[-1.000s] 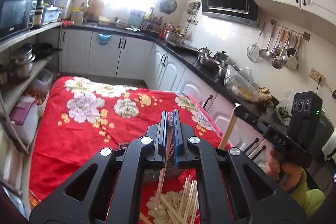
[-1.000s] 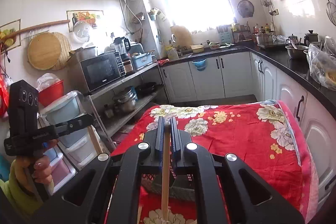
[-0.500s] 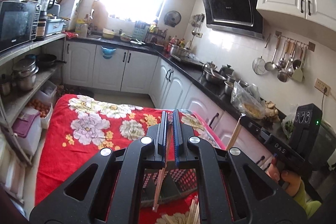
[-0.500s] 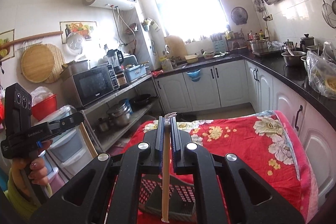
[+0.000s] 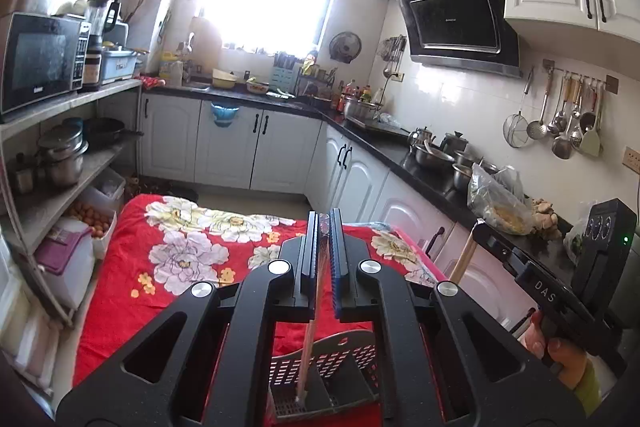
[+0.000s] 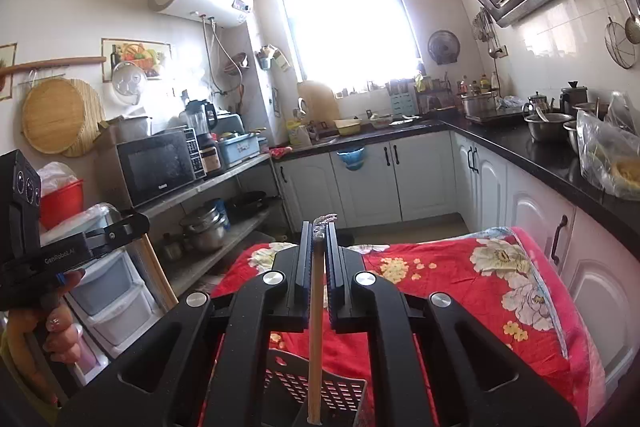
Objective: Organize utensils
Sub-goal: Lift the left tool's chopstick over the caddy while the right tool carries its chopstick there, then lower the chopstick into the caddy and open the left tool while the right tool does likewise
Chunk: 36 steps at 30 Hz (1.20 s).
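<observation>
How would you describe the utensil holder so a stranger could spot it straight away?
Find the table under the red floral cloth in the middle of the kitchen. At its near end stands a grey plastic basket with slotted walls and a divider, the only container on that cloth.

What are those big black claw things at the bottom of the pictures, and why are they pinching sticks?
They are grabbing tools that a person holds, one in each hand. Each tool carries a camera looking out along its two fingers, so you get one picture per hand.

In the left hand's picture, the left gripper pinches a reddish chopstick. Its lower end hangs inside a grey holder with holes, which stands on a red flowery cloth. At the right edge you see the person's other hand holding the second tool.

In the right hand's picture, the right gripper pinches a pale wooden chopstick above the same holder.

Everything behind is a kitchen, with a microwave on a shelf.
</observation>
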{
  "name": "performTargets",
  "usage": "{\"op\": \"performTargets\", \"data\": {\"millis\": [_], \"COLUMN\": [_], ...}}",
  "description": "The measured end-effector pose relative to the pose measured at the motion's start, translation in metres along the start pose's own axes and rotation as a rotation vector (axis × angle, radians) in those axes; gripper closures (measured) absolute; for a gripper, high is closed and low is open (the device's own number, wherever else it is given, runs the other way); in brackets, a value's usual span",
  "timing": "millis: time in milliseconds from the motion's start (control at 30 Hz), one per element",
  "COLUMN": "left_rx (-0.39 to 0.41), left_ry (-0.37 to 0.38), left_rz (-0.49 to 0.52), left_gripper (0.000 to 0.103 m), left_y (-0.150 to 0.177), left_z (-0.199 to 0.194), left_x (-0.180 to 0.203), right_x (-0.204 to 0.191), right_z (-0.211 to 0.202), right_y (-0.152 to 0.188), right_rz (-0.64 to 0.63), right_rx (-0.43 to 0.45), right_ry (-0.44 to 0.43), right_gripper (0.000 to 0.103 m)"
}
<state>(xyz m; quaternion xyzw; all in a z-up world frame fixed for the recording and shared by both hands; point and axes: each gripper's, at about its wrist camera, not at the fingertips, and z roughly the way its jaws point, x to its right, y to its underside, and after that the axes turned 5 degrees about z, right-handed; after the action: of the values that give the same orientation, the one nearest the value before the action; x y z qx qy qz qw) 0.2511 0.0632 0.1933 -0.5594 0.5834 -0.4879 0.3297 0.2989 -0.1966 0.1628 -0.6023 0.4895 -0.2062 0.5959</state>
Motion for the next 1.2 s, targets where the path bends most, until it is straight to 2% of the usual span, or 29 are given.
{"op": "performTargets", "data": {"millis": [467,833,1200], "left_rx": [-0.102,-0.143,-0.138], "left_ry": [-0.014,-0.034,-0.046], "left_rz": [-0.045,-0.070,-0.087], "left_gripper": [0.100,0.100,0.100], "left_y": [0.053,0.078,0.085], "left_z": [0.040,0.046,0.039], "left_x": [-0.021,-0.028,-0.033], "right_x": [0.008,0.011,0.020], "right_z": [0.015,0.022,0.021], "right_y": [0.041,0.057,0.064], "right_rz": [0.002,0.051,0.078], "right_rx": [0.022,0.002,-0.034], "right_ry": [0.058,0.052,0.077], "right_gripper": [0.097,0.096,0.094]}}
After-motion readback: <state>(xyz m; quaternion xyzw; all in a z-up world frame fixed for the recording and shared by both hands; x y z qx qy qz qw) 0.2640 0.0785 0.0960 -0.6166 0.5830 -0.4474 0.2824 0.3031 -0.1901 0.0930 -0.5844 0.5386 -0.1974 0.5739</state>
